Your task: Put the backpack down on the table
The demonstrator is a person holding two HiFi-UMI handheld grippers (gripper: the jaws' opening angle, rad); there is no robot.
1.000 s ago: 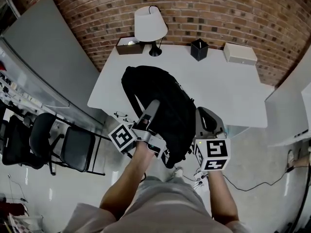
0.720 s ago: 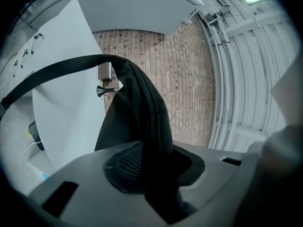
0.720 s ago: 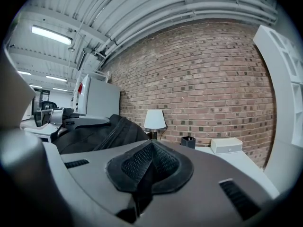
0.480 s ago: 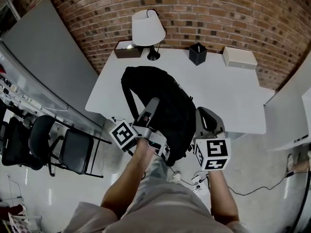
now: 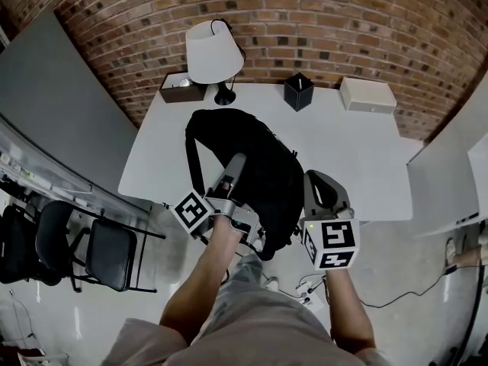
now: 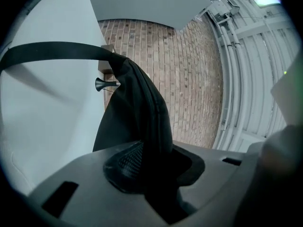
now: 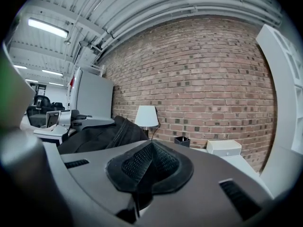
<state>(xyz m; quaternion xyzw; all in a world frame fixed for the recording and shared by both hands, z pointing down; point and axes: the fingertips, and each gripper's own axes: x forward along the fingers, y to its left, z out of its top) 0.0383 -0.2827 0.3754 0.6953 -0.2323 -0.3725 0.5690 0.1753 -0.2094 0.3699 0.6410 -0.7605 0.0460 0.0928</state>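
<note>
Left gripper (image 6: 154, 171): clamped. Its jaws are closed on a fold of black fabric belonging to the backpack (image 5: 252, 170), which rises from between the pads (image 6: 124, 167) in the left gripper view. A shoulder strap (image 6: 52, 52) runs off to the left from the top of that fold, across the white table (image 5: 358, 155).

Right gripper (image 7: 149, 168): closed on itself. Its two ribbed pads meet along a ridge and no fabric shows between them. In the right gripper view the backpack lies off to its left. In the head view this gripper sits just beside the bag's right flank, at the table's near edge (contact with the bag cannot be confirmed).

Backpack position: the upper part lies over the table top, with the shoulder strap looping down its left side. The lower end hangs past the near edge, between the two grippers and above the floor (image 5: 412, 280). Whether the upper part bears on the table surface cannot be told.

Other items stand along the far edge of the table, against the brick wall (image 5: 343, 21): a lamp (image 5: 213, 52) with a white shade, a brown box (image 5: 179, 91) just left of the lamp's base, a black cup (image 5: 299, 91) and a white box (image 5: 367, 95). All are apart from the backpack. Black chairs (image 5: 103, 254) stand to the left of the table. Cables (image 5: 305, 288) lie on the floor below the near edge.
</note>
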